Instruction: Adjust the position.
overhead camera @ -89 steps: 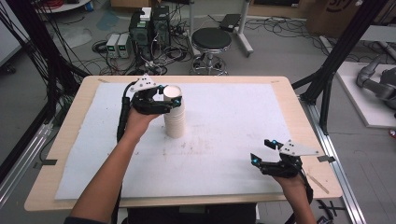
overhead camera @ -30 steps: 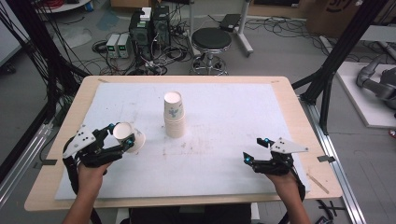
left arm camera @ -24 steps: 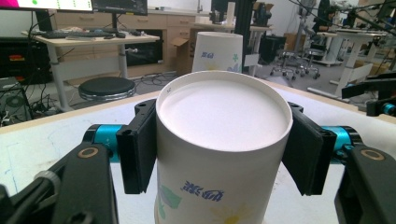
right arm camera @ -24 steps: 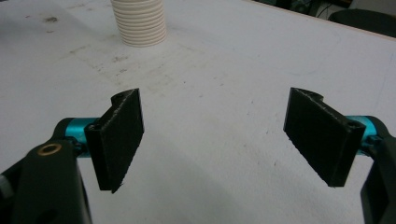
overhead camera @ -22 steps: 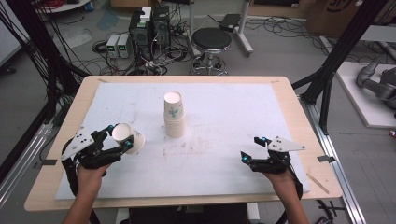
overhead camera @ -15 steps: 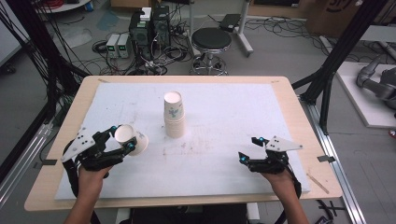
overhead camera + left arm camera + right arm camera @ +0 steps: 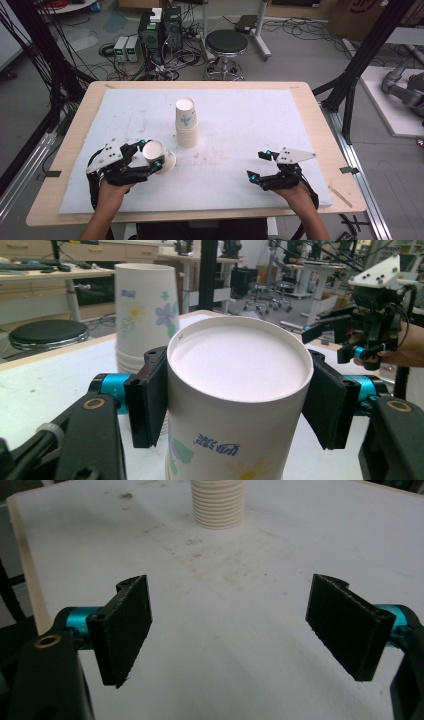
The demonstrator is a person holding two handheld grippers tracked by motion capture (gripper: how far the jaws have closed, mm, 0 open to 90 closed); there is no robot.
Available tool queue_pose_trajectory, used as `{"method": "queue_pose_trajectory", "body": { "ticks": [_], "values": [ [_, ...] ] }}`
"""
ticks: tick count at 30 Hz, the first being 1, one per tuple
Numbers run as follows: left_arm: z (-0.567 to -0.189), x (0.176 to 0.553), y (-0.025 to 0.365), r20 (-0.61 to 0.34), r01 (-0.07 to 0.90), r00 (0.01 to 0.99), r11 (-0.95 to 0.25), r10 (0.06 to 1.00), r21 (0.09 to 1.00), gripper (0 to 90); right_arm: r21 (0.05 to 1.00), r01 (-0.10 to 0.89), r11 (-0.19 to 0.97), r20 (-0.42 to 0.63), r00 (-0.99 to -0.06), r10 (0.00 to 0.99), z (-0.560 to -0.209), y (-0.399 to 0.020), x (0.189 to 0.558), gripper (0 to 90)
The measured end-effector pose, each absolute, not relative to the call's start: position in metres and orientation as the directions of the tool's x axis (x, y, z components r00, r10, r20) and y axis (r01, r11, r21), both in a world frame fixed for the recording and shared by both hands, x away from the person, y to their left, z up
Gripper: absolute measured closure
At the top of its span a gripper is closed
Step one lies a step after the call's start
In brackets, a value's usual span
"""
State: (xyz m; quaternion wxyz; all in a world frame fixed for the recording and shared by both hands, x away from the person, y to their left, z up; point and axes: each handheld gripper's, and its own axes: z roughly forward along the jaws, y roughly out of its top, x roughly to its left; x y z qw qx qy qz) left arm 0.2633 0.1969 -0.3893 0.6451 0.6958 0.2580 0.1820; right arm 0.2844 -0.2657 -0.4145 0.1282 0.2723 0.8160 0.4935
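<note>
A stack of upturned white paper cups (image 7: 186,123) with flower prints stands mid-table on the white mat (image 7: 260,125). My left gripper (image 7: 150,154) is at the front left, shut on a single paper cup (image 7: 161,158) that is tilted, its closed base towards me. In the left gripper view the jaws press both sides of that cup (image 7: 237,365), just below its base rim, with the stack (image 7: 145,310) behind it. My right gripper (image 7: 256,165) hovers at the front right, open and holding nothing. Its own view shows bare mat between the jaws (image 7: 235,625) and the foot of the stack (image 7: 218,502) beyond.
The mat covers most of a wooden table (image 7: 320,135). The right gripper (image 7: 370,335) appears far off in the left gripper view. Behind the table are a black stool (image 7: 226,42), computer boxes (image 7: 160,27) and cables on the floor. Black frame posts (image 7: 360,65) flank both sides.
My left gripper has carried one cup from the top of the stack down to the front left, then drifted slightly right. The right gripper has edged a little left and stays open.
</note>
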Motion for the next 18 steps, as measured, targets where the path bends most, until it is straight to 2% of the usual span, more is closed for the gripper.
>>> {"method": "queue_pose_trajectory", "body": {
  "ticks": [13,18],
  "values": [
    [-0.385,0.265,0.175,-0.081,0.128,0.847,-0.053,0.526,0.990,34.4,0.893,0.259,0.368,0.070,-0.888,0.455,-0.394,-0.236,0.297,19.0],
    [-0.386,0.268,0.164,-0.086,0.138,0.859,-0.066,0.504,0.988,34.4,0.889,0.245,0.387,0.067,-0.905,0.420,-0.395,-0.225,0.301,19.0]
  ]
}}
